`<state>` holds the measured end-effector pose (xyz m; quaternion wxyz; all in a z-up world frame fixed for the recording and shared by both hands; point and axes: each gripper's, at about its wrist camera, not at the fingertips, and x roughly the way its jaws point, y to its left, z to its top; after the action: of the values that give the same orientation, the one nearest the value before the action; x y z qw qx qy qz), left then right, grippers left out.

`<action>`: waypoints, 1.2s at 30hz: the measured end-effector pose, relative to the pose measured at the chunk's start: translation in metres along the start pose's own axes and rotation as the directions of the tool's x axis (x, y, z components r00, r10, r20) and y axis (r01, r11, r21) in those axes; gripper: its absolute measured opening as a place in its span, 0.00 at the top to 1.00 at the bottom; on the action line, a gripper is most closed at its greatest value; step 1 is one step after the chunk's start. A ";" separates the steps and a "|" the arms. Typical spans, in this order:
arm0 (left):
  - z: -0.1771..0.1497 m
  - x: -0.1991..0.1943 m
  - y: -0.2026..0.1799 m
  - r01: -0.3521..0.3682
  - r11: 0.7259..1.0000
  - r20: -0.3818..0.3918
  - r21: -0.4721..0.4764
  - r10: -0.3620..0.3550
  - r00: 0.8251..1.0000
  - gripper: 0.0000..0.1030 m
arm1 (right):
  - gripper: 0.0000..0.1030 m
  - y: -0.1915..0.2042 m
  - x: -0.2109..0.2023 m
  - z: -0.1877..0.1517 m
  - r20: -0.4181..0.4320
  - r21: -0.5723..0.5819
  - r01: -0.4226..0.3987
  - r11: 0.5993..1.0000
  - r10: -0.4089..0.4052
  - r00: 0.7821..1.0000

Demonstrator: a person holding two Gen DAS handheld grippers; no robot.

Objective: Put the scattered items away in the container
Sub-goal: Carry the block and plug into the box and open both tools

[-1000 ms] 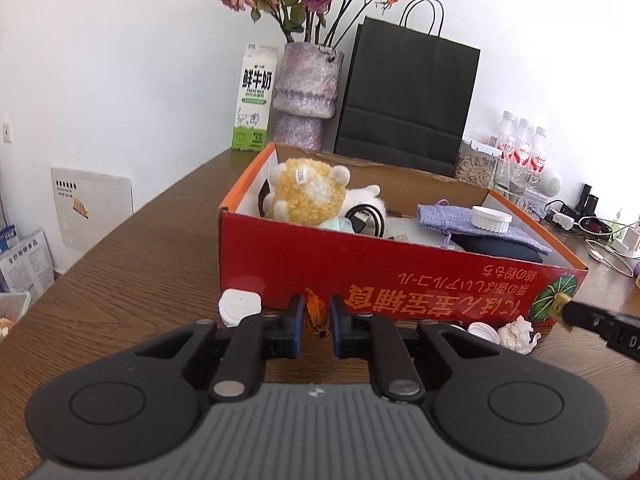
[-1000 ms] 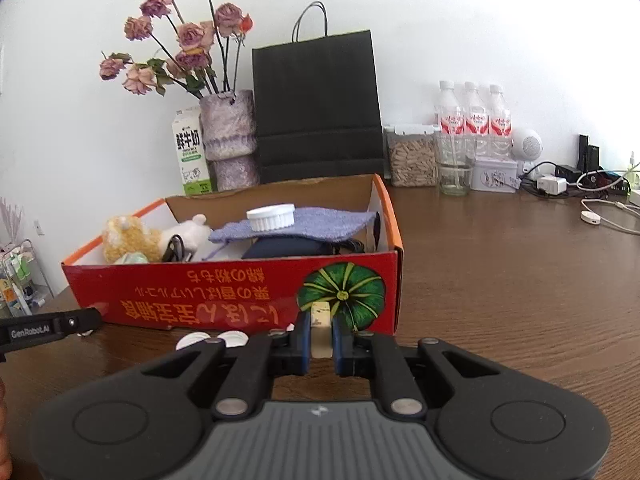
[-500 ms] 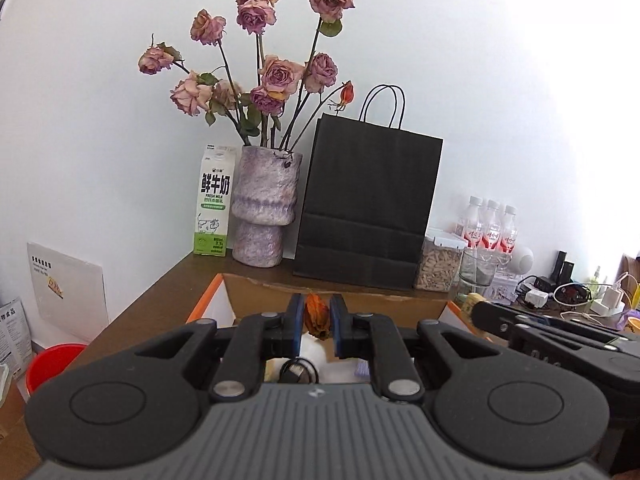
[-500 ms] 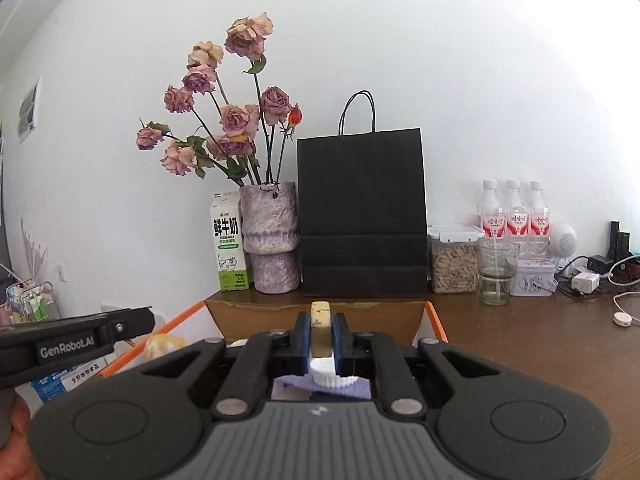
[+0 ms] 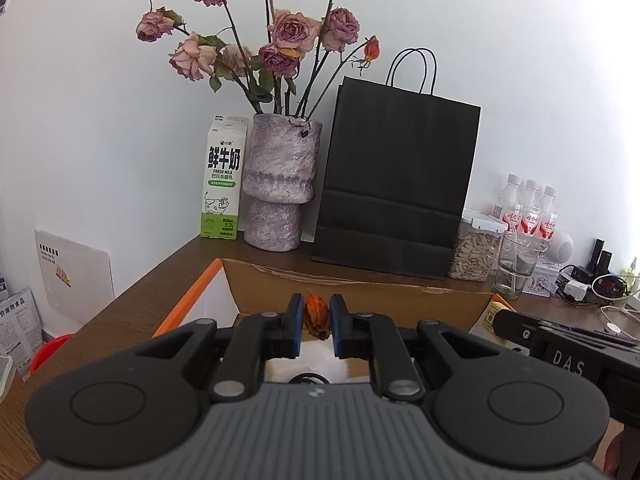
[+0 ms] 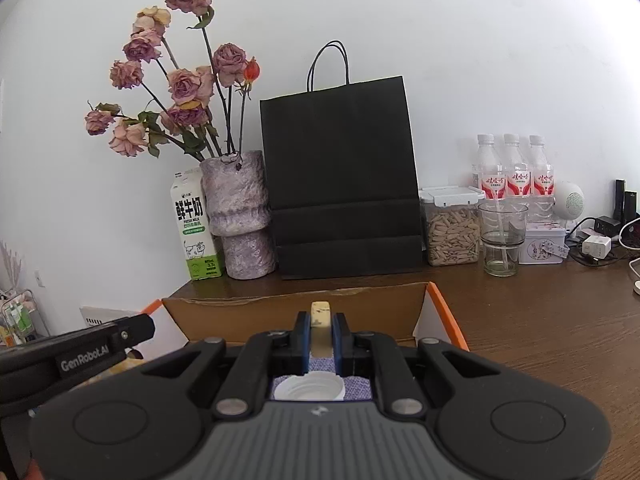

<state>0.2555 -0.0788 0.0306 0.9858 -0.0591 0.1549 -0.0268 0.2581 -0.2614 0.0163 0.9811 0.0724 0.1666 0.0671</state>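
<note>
- Left gripper (image 5: 317, 322) is clamped on a small orange dried pod (image 5: 317, 317), poised above the box (image 5: 360, 294), likely for dropping in.
- Right gripper (image 6: 321, 330) pinches a pale cork-like block (image 6: 320, 320) over the same box, above a white lid (image 6: 309, 387) on blue cloth (image 6: 358, 385).
- Brown wooden tabletop (image 6: 540, 320); vase (image 5: 280, 188), milk carton (image 5: 222, 178) and black bag (image 5: 394, 184) stand against the white wall.

Left gripper (image 5: 317, 320) sits nearly level, tipped a touch downward, jaws pinched tight on a small orange piece (image 5: 317, 319). Right gripper (image 6: 321, 330) holds the same shallow nose-down angle, jaws clamped on a pale tan block (image 6: 321, 320) that sticks out past the pads. The two grippers ride side by side, each one's black body poking into the other's view
</note>
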 end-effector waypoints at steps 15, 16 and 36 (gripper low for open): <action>-0.003 -0.015 -0.008 -0.053 0.997 0.058 0.061 0.049 0.997 0.76 | 0.84 0.003 -0.016 -0.005 0.013 -0.031 -0.023 0.999 0.023 1.000; -0.001 -0.019 -0.008 -0.061 0.996 0.078 0.059 0.057 0.995 0.55 | 0.77 0.004 -0.019 -0.004 0.022 -0.031 -0.026 0.999 0.027 0.999; -0.001 -0.043 0.003 -0.163 0.987 0.207 0.006 0.158 0.965 0.00 | 0.00 0.006 -0.048 -0.006 0.119 -0.038 -0.034 0.999 0.038 0.992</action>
<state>0.2141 -0.0729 0.0429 0.9961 -0.0374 0.0557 0.0578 0.2104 -0.2619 0.0270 0.9891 0.0619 0.1047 0.0834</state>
